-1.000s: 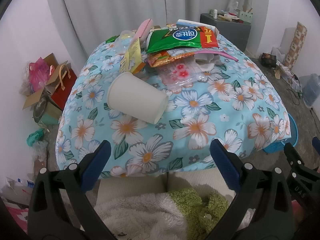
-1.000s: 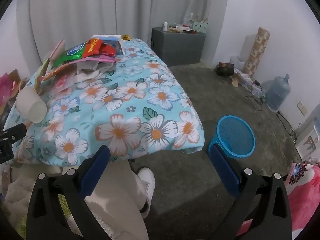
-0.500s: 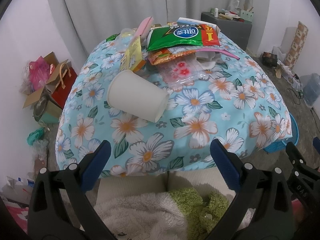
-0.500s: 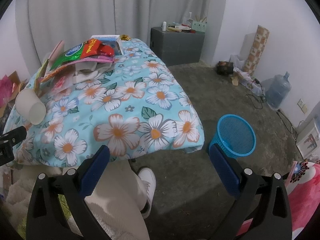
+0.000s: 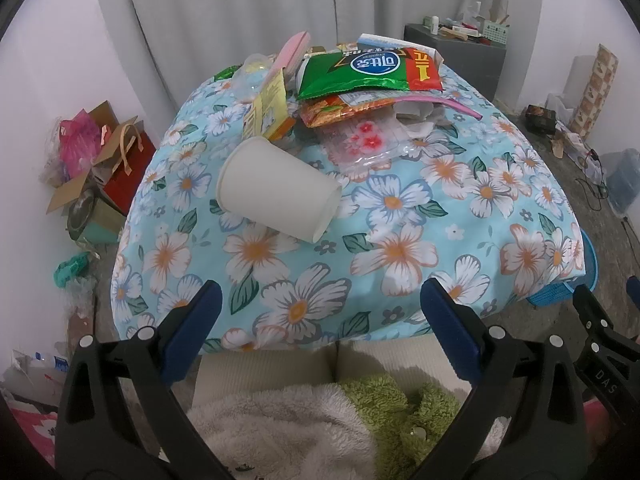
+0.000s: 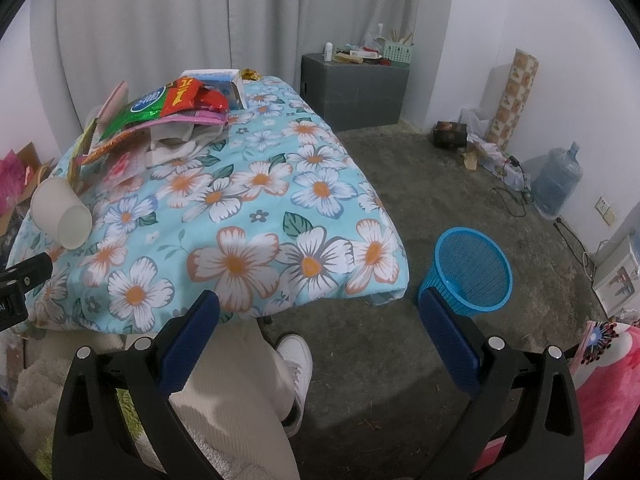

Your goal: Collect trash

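Paper cup (image 5: 276,188) lies tipped on worktop (image 5: 400,232), near-left of wrapper pile (image 5: 368,76). Light, crushable; I'd pinch its sidewall gently. Left tongs (image 5: 320,320) and right tongs (image 6: 320,320) both wide, empty.

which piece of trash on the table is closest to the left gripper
The white paper cup, lying on its side, apart from the wrapper pile farther back.

Blue basket (image 5: 588,276) mostly hidden behind the floral cloth's (image 5: 400,248) corner in the left wrist view.
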{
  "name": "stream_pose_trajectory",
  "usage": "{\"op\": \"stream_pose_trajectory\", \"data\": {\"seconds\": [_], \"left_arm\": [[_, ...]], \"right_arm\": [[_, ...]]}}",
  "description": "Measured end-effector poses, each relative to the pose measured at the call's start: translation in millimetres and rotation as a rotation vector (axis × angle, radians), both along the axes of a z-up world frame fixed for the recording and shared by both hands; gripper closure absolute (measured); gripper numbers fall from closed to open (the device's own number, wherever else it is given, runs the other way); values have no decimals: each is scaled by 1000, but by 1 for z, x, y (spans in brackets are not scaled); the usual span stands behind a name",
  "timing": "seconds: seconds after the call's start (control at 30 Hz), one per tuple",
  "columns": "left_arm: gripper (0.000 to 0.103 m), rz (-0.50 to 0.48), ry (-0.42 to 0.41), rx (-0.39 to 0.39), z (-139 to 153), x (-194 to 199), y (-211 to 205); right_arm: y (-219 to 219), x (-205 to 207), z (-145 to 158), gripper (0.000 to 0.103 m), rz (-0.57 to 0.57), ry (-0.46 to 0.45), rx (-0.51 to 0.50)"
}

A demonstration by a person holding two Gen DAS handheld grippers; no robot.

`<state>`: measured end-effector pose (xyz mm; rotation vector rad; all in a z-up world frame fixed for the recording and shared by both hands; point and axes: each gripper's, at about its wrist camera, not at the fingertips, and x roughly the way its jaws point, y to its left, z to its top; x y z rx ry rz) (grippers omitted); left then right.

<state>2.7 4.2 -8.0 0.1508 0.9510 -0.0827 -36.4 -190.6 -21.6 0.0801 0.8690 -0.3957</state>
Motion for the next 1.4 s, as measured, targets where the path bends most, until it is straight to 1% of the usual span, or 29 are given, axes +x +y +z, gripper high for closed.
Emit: {"op": "stream_pose_trajectory", "data": {"seconds": [0.6, 0.77, 0.87, 0.97, 1.03, 1.1, 1.23, 1.27, 1.33, 1.37, 1.4], "left_arm": [[7, 6, 3, -2, -2, 0, 4], [7, 18, 12, -15, -4, 3, 9], [7, 39, 14, -44, -4, 9, 18], [7, 76, 2, -87, -2, 16, 37], [7, 106, -24, -114, 2, 21, 55], [7, 141, -54, -124, 5, 27, 73], [7, 209, -82, -128, 7, 43, 108], [7, 225, -81, -144, 6, 48, 119], [7, 218, -81, -200, 4, 54, 133], [7, 200, -85, -243, 3, 57, 140], [7, 169, -99, -310, 2, 60, 148]], "right_arm": [[-1, 0, 0, 6, -7, 7, 4], [-1, 1, -3, 6, -14, 9, -3], [3, 5, 1, 6, -10, 2, -18], [11, 11, 9, 6, 9, -37, -32], [22, 17, 15, 6, 39, -77, -47], [31, 25, 18, 6, 80, -99, -47], [55, 48, 19, 6, 190, -119, 27], [58, 51, 18, 6, 207, -119, 46], [66, 64, 17, 6, 254, -116, 109], [68, 70, 16, 6, 271, -113, 137], [71, 78, 15, 6, 290, -108, 174]]}}
